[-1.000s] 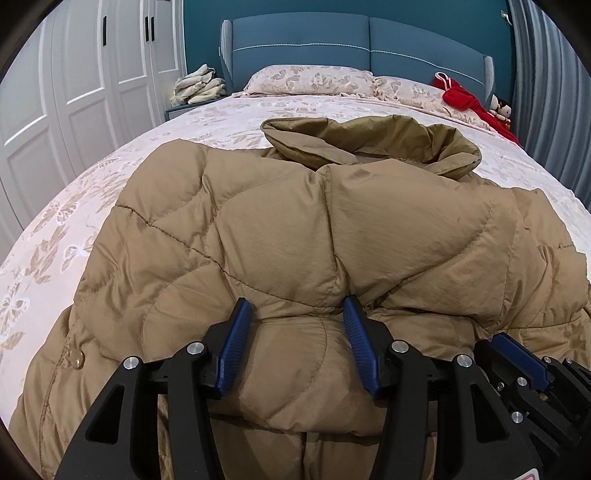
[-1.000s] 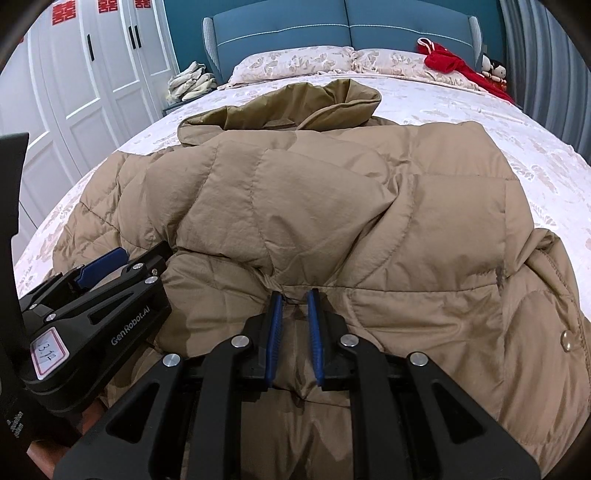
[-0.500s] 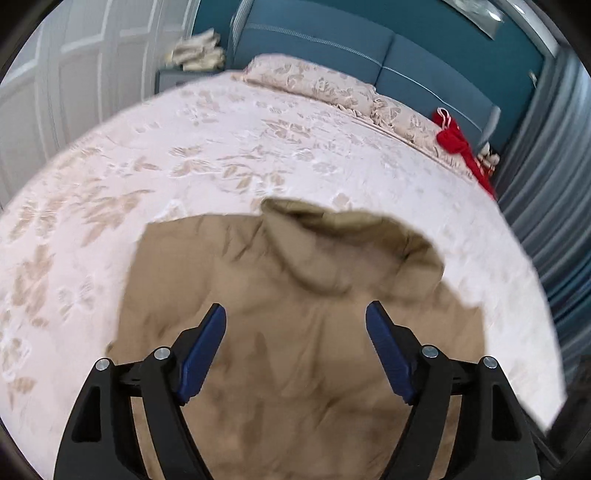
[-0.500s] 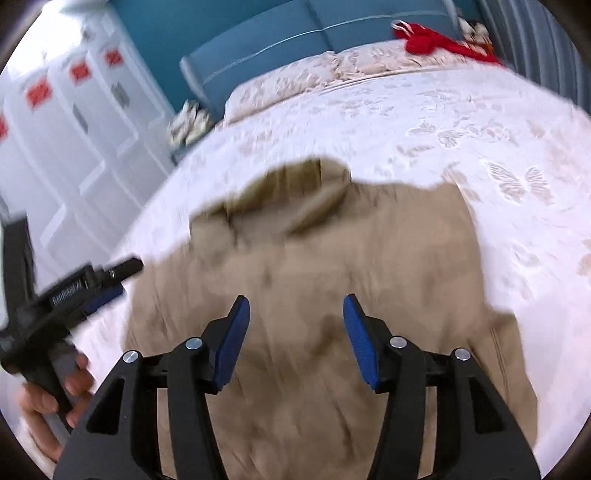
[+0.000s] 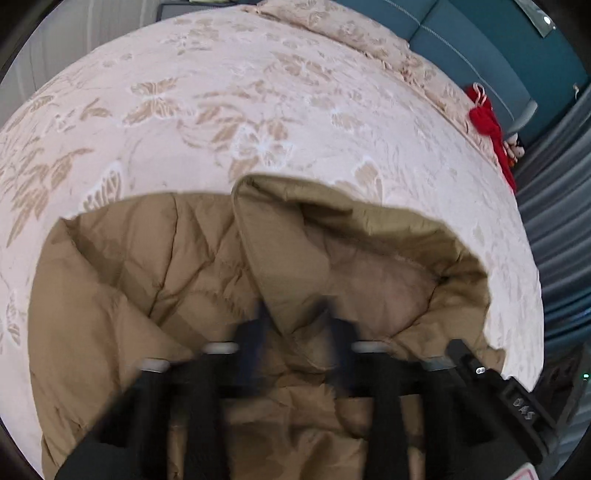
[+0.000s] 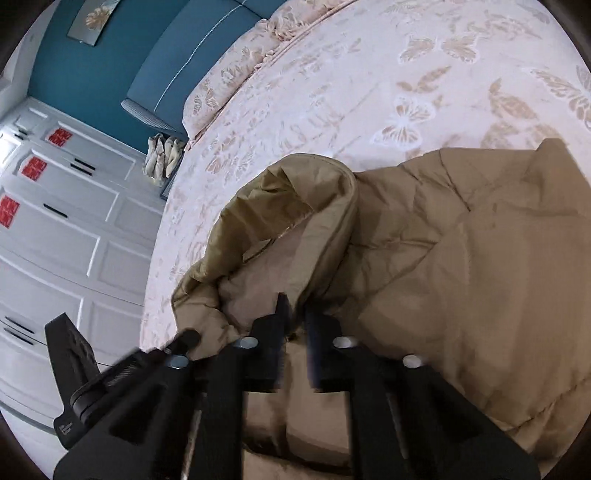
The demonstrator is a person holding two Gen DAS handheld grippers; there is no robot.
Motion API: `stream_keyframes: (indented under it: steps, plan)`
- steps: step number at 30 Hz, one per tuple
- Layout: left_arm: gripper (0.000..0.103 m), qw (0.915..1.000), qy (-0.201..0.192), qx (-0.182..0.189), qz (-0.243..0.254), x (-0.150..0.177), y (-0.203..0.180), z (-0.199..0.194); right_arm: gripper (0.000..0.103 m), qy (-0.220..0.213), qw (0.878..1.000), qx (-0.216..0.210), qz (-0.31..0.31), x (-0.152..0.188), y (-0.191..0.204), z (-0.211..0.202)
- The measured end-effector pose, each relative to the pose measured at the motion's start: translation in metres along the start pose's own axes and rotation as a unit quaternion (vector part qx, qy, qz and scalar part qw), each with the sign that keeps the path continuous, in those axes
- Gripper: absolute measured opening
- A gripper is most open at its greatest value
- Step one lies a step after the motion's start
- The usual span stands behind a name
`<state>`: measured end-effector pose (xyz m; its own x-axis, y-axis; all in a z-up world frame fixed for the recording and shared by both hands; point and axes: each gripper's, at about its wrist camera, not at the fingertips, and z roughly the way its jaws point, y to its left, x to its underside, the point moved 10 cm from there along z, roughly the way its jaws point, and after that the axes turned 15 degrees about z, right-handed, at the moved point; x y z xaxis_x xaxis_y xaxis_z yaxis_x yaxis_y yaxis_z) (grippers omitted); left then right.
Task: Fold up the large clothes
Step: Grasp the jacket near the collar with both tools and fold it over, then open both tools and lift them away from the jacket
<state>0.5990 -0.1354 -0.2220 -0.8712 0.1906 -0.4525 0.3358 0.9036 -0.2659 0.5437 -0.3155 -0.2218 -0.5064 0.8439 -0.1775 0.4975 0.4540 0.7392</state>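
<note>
A tan quilted puffer jacket (image 5: 162,280) lies on the bed with its hood (image 5: 354,254) toward the headboard. My left gripper (image 5: 293,325) is over the base of the hood, motion-blurred, with its jaws partly closed around a fold of the jacket. In the right wrist view the jacket (image 6: 461,266) fills the right side and the hood (image 6: 280,210) lies to the left. My right gripper (image 6: 297,321) is nearly shut with jacket fabric between its jaws at the hood's base. The other gripper's body (image 6: 122,373) shows at the lower left.
The bed (image 5: 258,92) has a pink floral cover and pillows (image 5: 332,22) at the blue headboard (image 5: 491,55). A red garment (image 5: 487,122) lies at the far right. White wardrobe doors (image 6: 62,236) stand left of the bed. Grey curtains (image 5: 554,206) hang on the right.
Both grippers have moved forward over the jacket to the hood's base. Both jaws have narrowed from wide open, the right one almost fully.
</note>
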Motion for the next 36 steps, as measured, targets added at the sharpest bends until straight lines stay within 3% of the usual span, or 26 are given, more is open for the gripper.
stream_keyframes:
  steps: [2,5,14,29,33,36]
  plan:
    - [0.013,0.9999,-0.011,-0.001,0.007,0.005,0.003,-0.001,0.005,-0.020,0.999,0.000,-0.030,0.003,0.000,-0.012]
    - [0.012,0.9982,-0.019,-0.034,0.046,0.015,0.006,0.007,0.004,-0.035,0.993,0.052,-0.098,0.008,-0.013,-0.009]
    - [0.012,0.9890,-0.055,-0.090,0.104,0.027,0.003,0.026,0.001,-0.053,0.977,0.113,-0.175,0.019,-0.037,0.015]
    - [0.012,0.9734,-0.095,-0.152,0.143,0.028,-0.003,0.030,0.000,-0.093,0.958,0.149,-0.227,0.027,-0.036,0.015]
    - [0.019,0.9667,-0.099,-0.180,0.152,0.028,-0.004,0.023,0.002,-0.098,0.954,0.159,-0.235,0.030,-0.033,0.013]
    - [0.029,0.9696,-0.097,-0.159,0.159,0.034,-0.003,0.001,0.005,-0.065,0.960,0.155,-0.223,0.034,-0.036,-0.002]
